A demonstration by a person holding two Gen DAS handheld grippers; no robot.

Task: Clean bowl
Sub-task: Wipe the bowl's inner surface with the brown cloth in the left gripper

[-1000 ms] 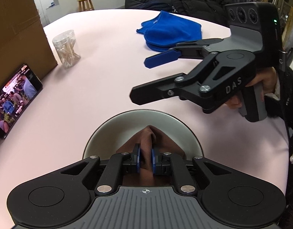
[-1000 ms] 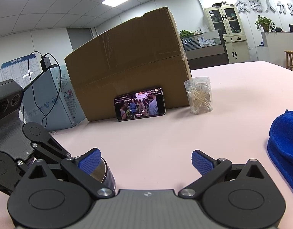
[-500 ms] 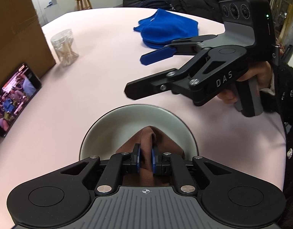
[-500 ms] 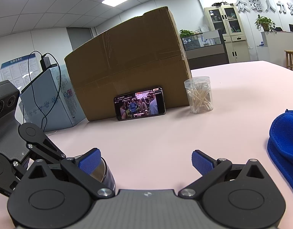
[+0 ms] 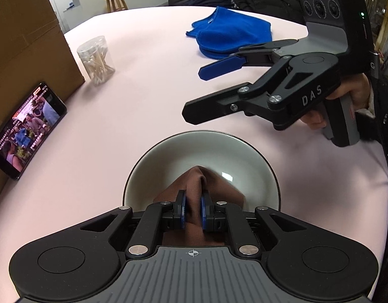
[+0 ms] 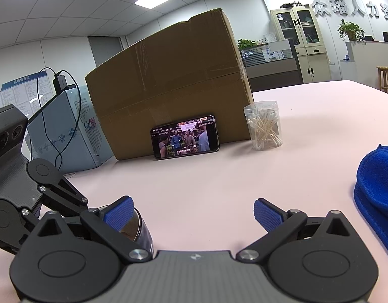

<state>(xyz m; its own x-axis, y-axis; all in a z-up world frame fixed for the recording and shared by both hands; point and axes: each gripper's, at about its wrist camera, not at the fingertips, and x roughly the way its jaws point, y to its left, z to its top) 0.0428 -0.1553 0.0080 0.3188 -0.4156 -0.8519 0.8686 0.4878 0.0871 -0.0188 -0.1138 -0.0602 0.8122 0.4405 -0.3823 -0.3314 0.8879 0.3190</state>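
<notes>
Wiping is on: the left hand-held gripper (image 5: 193, 210) is clenched on a brown cloth (image 5: 197, 189) pressed inside the bowl (image 5: 168, 159), which sits on the pink desk (image 5: 143, 106) right in front of it. The right hand-held gripper (image 5: 194, 93) hovers released just beyond the rim, gripping nothing. Next, I reckon, it pinches that rim to steady the bowl while the cloth sweeps round.

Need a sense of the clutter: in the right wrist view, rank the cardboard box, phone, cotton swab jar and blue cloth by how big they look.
1. cardboard box
2. phone and cotton swab jar: look alike, unranked.
Blue cloth: cut off by the frame edge and nearer the camera, so unsure.
</notes>
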